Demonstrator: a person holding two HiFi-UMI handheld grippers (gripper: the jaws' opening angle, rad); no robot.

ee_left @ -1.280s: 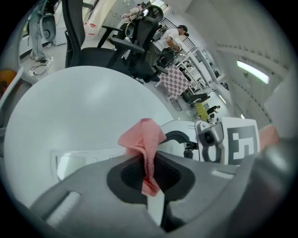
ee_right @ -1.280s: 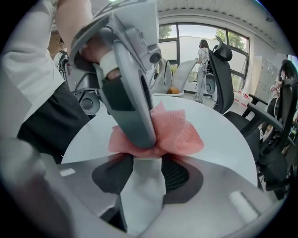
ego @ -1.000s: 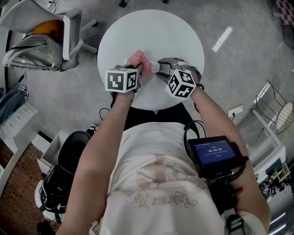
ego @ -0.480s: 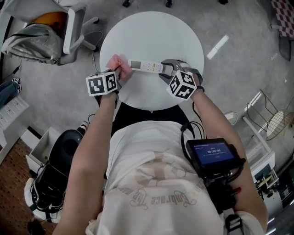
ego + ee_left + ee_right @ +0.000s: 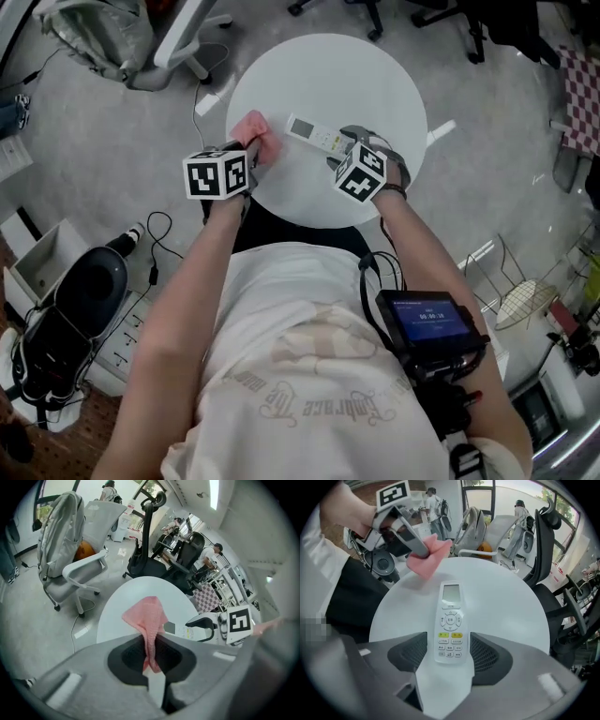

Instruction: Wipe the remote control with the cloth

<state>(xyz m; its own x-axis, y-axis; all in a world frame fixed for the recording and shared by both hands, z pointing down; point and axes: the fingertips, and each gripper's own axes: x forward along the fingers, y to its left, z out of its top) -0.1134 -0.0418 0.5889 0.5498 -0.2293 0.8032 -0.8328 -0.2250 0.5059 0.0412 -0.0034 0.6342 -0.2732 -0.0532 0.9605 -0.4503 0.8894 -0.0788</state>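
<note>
left hand-held gripper [image 5: 151, 656]: jaws clamped on pink woven cloth [image 5: 146, 616], just beyond the remote's far end | right hand-held gripper [image 5: 449, 644]: jaws opening, slim white plastic remote control [image 5: 450, 620] between them, pads clear of it | remote: flat, buttons up, on round white counter [image 5: 506, 606] | advice: probably a set-down; spread fully before lifting, so nothing drags.

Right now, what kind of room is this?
Probably an office or workroom: a grey swivel chair and a black chair stand by a round white table, and people are at desks farther back.
</note>
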